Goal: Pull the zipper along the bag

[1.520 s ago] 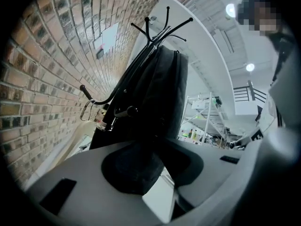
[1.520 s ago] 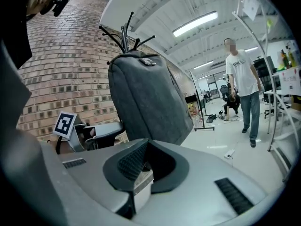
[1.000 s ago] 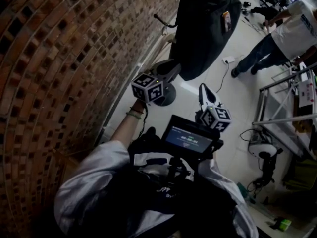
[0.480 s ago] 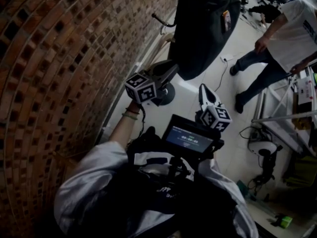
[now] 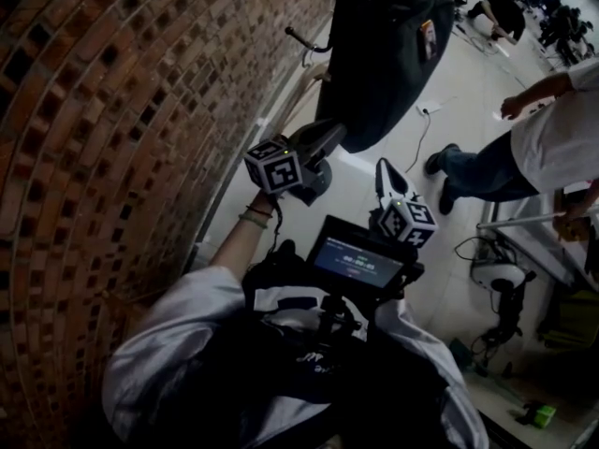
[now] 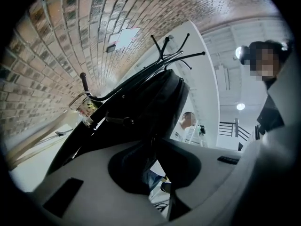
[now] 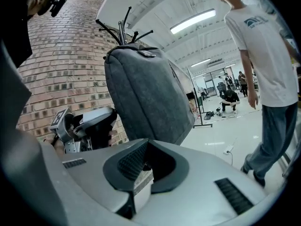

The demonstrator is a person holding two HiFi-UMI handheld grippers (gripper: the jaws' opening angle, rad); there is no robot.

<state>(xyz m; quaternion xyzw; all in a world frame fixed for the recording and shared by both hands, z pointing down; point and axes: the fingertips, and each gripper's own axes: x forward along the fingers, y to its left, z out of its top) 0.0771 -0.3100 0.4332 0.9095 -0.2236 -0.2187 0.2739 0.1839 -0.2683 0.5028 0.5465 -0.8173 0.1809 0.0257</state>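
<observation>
Head view: the dark bag [image 5: 384, 54] hangs from a coat stand whose round base [image 5: 314, 181] sits on the pale, glossy floor [image 5: 468, 82] below it. A curved brick wall [image 5: 122, 110] rises just left of the bag. The left gripper [image 5: 329, 137] reaches up to the bag's lower edge, and the right gripper [image 5: 384, 171] hangs apart from the bag, beneath it. A person in jeans [image 5: 552, 143] stands well to the right of the bag, near a metal frame [image 5: 524, 223].

Left gripper view: the bag fills the middle, with the stand's black hooks [image 6: 169, 48] sticking out above it. The jaws are pinched together on a thin dark zipper pull [image 6: 153, 140] hanging from the bag's underside. Beyond the bag are a white ceiling with a round lamp [image 6: 241, 106] and a stair railing [image 6: 230, 128].

Right gripper view: the bag shows grey, straight ahead and above the jaws, which are closed with nothing between them. A strip light [image 7: 193, 21] glows to the upper right of the bag, and the open hall with its shiny floor stretches away to the right of it.
</observation>
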